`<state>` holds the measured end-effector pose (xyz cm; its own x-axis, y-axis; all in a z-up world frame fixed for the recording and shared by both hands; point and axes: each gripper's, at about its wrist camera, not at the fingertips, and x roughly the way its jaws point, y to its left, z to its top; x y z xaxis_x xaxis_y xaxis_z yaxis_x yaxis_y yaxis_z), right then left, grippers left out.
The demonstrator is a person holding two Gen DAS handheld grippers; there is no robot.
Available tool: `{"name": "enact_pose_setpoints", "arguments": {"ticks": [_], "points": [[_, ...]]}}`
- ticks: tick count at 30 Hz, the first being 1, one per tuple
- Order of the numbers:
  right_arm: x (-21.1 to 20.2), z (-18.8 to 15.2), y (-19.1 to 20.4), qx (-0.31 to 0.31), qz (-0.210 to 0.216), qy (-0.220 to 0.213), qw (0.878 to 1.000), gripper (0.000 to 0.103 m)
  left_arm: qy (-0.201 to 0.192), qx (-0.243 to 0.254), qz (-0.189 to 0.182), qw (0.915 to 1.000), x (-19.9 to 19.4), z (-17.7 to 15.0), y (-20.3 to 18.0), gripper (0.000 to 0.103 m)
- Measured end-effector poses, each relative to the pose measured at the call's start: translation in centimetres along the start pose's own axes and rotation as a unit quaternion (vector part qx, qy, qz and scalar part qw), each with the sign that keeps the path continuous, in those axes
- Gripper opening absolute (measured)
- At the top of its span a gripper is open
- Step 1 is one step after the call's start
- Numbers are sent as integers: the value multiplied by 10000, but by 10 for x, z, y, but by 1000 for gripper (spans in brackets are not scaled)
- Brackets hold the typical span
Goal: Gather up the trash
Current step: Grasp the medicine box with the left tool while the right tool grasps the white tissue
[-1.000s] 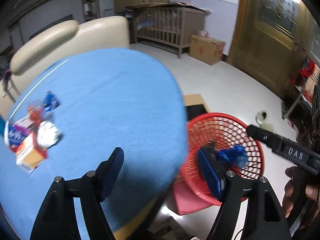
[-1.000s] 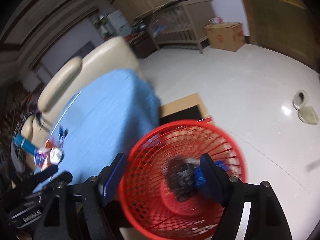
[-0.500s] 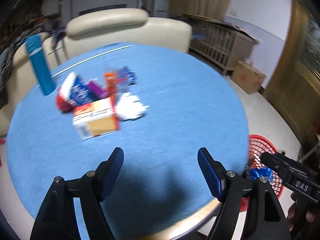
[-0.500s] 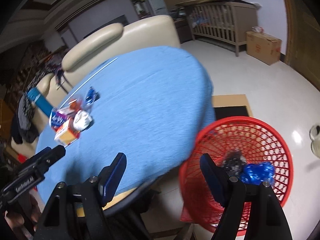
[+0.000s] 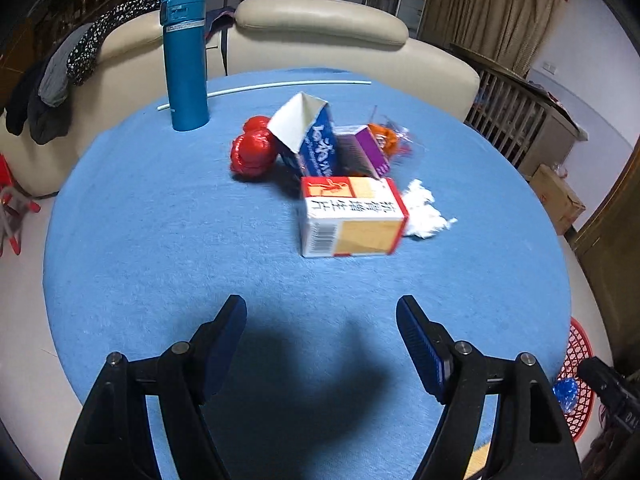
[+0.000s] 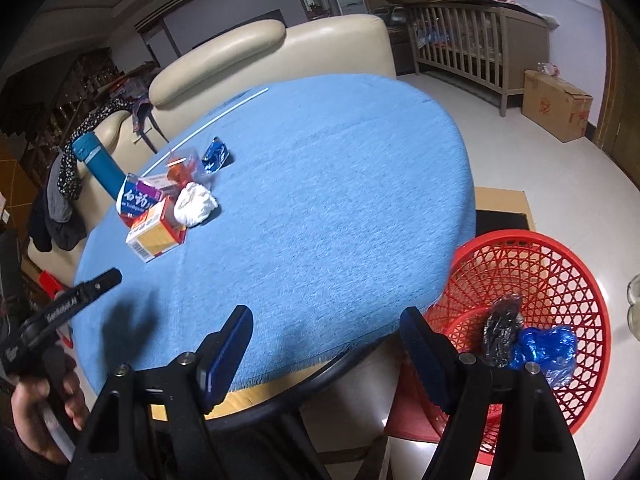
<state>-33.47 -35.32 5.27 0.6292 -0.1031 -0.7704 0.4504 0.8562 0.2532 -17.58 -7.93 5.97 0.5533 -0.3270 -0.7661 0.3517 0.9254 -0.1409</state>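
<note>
While angled down over the round blue-clothed table [image 5: 160,240]:
Left gripper [image 5: 321,330]: jaws apart, empty.
Right gripper [image 6: 326,342]: jaws apart, empty, near the red mesh basket [image 6: 560,264].

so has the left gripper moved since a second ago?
Yes. The left gripper swung away from the red mesh basket, now at frame edge, toward the round blue table's trash pile.

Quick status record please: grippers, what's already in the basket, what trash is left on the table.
left gripper: open, empty, over the table
right gripper: open, empty, at the table's near edge
basket: on the floor beside the table; holds a black bag and a blue bag
trash left: carton, tissue, milk box, purple box, red wad, blue wrapper
not trash: bottle
</note>
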Motion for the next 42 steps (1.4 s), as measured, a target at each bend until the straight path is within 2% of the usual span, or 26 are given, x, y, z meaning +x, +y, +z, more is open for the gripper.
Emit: {"name": "enact_pose_setpoints", "arguments": {"ticks": [3, 5, 8, 13, 16, 20, 22, 24, 26, 30, 35, 42], "points": [[3, -1, -1, -1, 18, 36, 10000, 79, 7, 171, 18, 9999, 4, 11, -2, 78], [6, -2, -1, 8, 20, 55, 10000, 79, 3, 104, 91, 9999, 8, 18, -4, 81], [12, -3, 0, 26, 47, 125, 9999, 79, 60, 36, -100, 9999, 18, 28, -17, 84], [17, -5, -2, -7, 47, 206, 9998, 79, 48, 386, 169, 9991, 46, 42, -47, 84], [21, -4, -9, 91, 24, 247, 9997, 79, -54, 461, 430, 9980, 56, 47, -51, 84], [29, -3, -14, 169, -2, 354, 9992, 79, 3, 457, 575, 9973, 75, 56, -48, 85], [33, -1, -11, 122, -2, 389, 9992, 79, 78, 435, 534, 9976, 84, 57, -44, 85], [36, 1, -7, 68, 6, 417, 9991, 79, 39, 382, 287, 9988, 86, 56, -39, 84], [40, 4, -2, -6, 5, 435, 9991, 79, -30, 464, 308, 9984, 83, 53, -36, 83], [50, 15, 12, -158, 11, 488, 9987, 79, -121, 445, 435, 9980, 70, 44, -21, 82], [67, 36, 48, -476, 121, 472, 9977, 79, -82, 289, 542, 9981, 57, 33, 4, 82], [109, 76, 118, -669, 608, 435, 9950, 79, -95, -4, 619, 9980, 43, 26, 35, 82]]}}
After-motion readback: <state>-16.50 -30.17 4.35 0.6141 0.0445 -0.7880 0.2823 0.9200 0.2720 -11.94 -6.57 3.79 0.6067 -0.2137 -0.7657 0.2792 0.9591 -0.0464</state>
